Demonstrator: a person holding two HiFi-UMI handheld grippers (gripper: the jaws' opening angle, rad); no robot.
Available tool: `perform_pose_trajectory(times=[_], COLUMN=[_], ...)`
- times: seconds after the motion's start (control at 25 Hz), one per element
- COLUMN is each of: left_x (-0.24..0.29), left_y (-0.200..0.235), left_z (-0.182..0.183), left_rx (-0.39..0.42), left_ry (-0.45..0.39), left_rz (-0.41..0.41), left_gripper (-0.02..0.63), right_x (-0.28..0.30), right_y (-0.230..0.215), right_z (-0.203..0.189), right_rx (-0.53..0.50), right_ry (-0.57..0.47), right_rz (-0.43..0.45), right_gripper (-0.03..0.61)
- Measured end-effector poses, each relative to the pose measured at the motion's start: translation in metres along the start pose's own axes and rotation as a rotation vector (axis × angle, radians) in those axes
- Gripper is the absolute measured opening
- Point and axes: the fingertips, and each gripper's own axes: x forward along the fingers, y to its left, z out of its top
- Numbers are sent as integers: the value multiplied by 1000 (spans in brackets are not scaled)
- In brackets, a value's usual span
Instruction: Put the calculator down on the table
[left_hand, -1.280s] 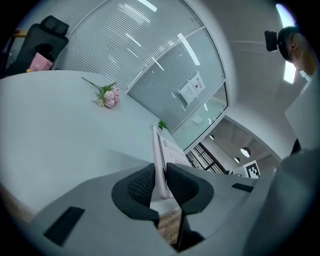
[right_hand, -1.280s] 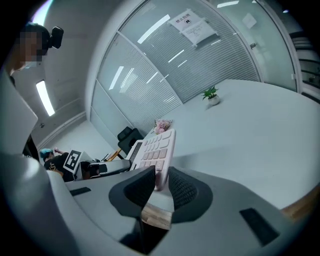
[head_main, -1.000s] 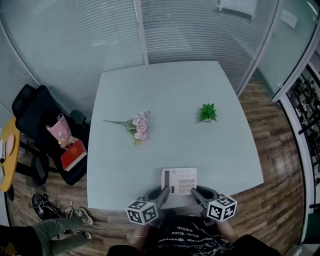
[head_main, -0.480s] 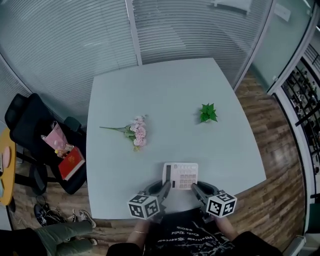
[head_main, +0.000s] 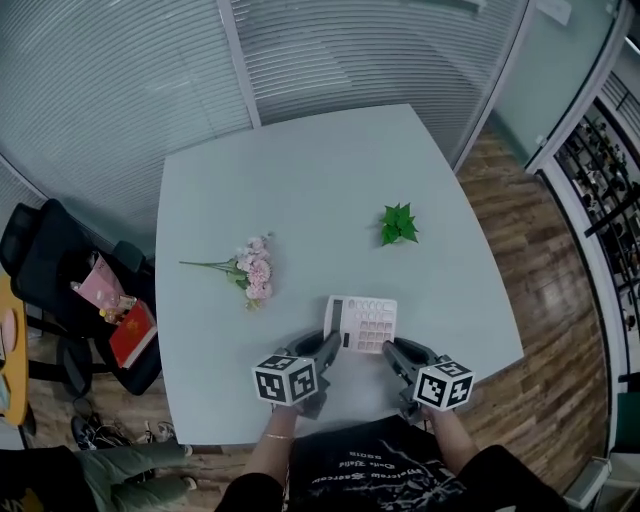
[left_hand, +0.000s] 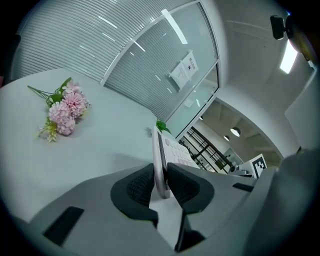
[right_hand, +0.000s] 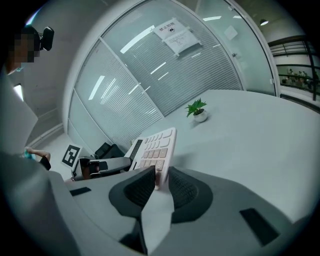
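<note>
- Starting off the desk's (head_main: 320, 170) left side, a black chair (head_main: 40, 260) stands there with a red book (head_main: 130, 335) on its seat.
- On the desk's left half lies a bunch of pink flowers (head_main: 250, 275), stems pointing away to the left; the left gripper view catches it too (left_hand: 64, 107).
- Over the desk's near edge now: the left tool (head_main: 330, 345) has the calculator's left edge between its dark ribbed pads, and those jaws are easing apart, though the pads look to be touching it (left_hand: 161, 182).
- And the calculator (head_main: 365, 322) itself sits keys-up over the desk's near middle, carried between the two tools, its far end lifted with a shadow on the desktop beneath (right_hand: 155, 145).
- The right tool (head_main: 390, 350) at the desk's near edge is clamped on the calculator's right edge, pads pressing both faces (right_hand: 159, 182).
- Each tool's marker cube hangs just past the desk's near edge.
- On the desk's right half, a small green plant (head_main: 398, 223) stands upright in a pale pot (right_hand: 196, 107).
</note>
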Motion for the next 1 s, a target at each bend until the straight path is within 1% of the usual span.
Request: perform_pose_trajectory(times=[0.24, 0.6, 0.72, 0.84, 1.0], left_x=[43, 87, 95, 106, 116], left_y=[19, 58, 71, 82, 93], left_z=[23, 49, 56, 58, 70], left_rx=[-41, -108, -102, -101, -63], left_ry=[25, 55, 70, 88, 104], left_rz=[28, 70, 110, 121, 152], left_gripper=[97, 98, 98, 98, 101], right_x=[27, 76, 91, 104, 116], right_y=[-30, -61, -69, -75, -79], right_z=[29, 56, 59, 63, 69], right_rx=[32, 78, 83, 83, 109], right_ry=[-1, 48, 79, 95, 103], right_rz=[-17, -31, -42, -54, -58], right_gripper=[92, 92, 92, 92, 94])
